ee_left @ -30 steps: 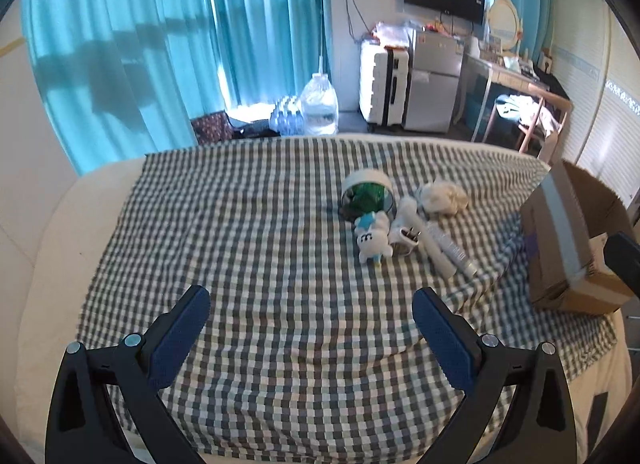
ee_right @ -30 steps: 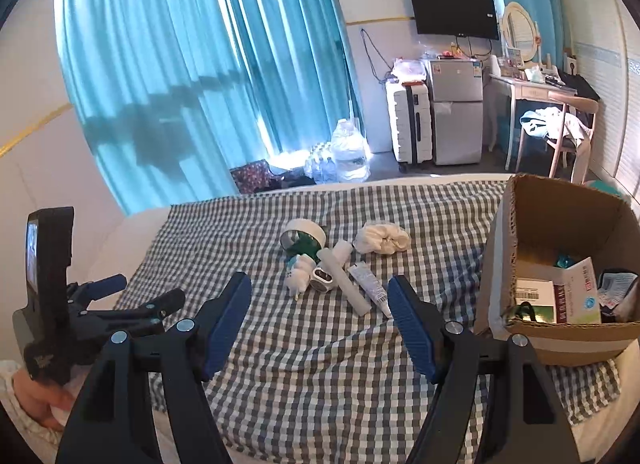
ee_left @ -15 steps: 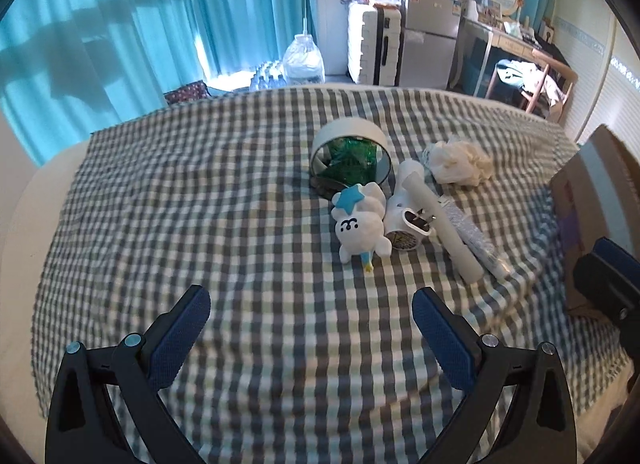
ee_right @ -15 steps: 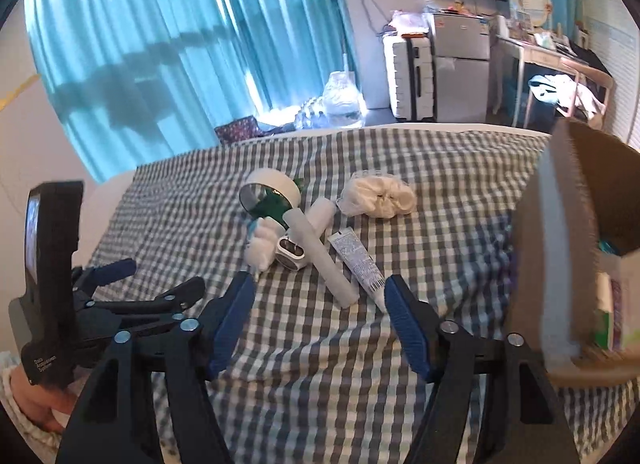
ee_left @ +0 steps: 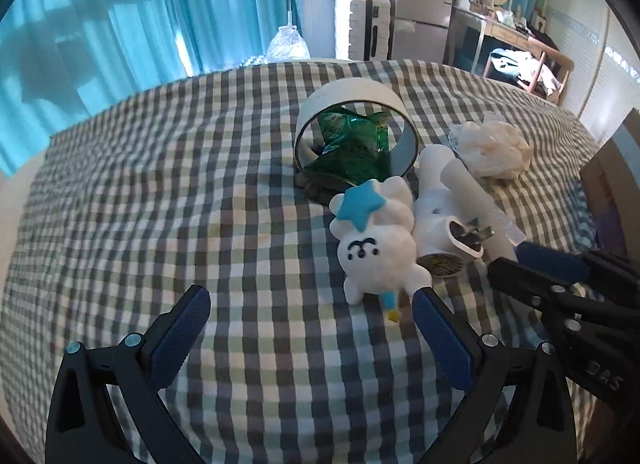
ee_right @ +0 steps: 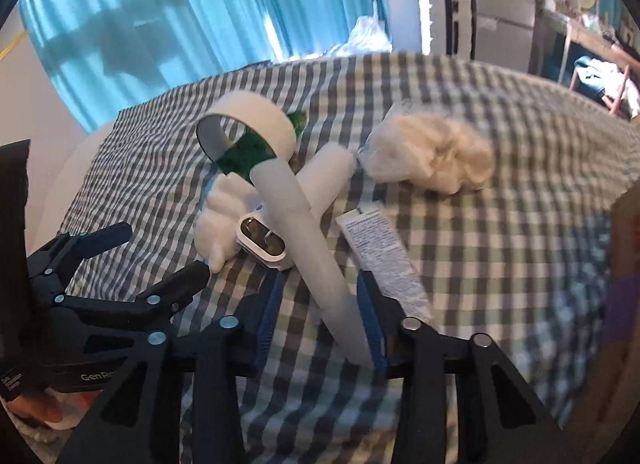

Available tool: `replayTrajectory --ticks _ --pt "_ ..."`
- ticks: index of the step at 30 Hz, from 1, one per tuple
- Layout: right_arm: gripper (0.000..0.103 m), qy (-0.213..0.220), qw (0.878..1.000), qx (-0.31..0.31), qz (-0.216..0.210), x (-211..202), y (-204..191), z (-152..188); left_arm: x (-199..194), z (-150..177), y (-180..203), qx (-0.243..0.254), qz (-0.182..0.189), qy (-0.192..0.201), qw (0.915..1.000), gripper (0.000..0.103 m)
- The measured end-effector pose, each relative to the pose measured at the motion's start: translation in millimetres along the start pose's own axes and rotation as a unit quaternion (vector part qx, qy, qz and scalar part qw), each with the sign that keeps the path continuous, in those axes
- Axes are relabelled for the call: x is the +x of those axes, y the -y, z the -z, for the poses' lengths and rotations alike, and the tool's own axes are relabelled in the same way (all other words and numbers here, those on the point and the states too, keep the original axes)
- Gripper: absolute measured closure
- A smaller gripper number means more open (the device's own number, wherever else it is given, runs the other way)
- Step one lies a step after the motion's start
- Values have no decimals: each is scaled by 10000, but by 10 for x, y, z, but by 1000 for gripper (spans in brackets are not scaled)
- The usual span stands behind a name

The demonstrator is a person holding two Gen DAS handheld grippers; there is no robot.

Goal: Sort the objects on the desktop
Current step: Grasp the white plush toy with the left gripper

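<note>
Both cams sit low and close over the checkered cloth [ee_left: 240, 204], looking toward its far edge and the blue curtains [ee_left: 120, 24]. Left wrist view comes in from the near-left, right wrist view from a bit further right and tighter. They overlap on the same pile: white ring [ee_left: 356, 92] [ee_right: 260, 112], plush toy [ee_left: 376, 240] [ee_right: 218, 216], long tube [ee_right: 304, 244] [ee_left: 472, 192].
</note>
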State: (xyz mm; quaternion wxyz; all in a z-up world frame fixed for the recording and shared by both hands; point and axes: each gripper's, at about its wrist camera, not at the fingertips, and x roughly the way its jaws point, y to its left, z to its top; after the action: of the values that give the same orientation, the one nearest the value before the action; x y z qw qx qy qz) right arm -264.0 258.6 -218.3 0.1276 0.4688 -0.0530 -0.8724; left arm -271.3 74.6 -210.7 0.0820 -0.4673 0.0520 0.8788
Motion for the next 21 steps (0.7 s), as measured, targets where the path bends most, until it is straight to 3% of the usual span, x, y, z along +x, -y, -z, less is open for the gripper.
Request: replayTrajectory --ticks 1,4,9,15,20,21 --pt "82 -47 10000 4 33 46 4 2 18 -6 -19 -60 65 -14 10000 0" --pt "88 -59 9998 177 -19 101 49 29 36 -33 -30 -161 135 -14 9998 0" --pt "89 172 9978 629 -135 -58 205 103 -1 -98 64 -105 416 104 9990 0" --pt "89 258 9965 788 -72 -229 308 159 311 -237 200 407 25 -234 9989 0" --pt "89 201 9966 784 -178 -257 301 201 444 -397 95 255 323 -123 9991 1" --pt "89 206 9964 797 -185 -254 297 213 465 -413 69 183 477 -88 9987 10"
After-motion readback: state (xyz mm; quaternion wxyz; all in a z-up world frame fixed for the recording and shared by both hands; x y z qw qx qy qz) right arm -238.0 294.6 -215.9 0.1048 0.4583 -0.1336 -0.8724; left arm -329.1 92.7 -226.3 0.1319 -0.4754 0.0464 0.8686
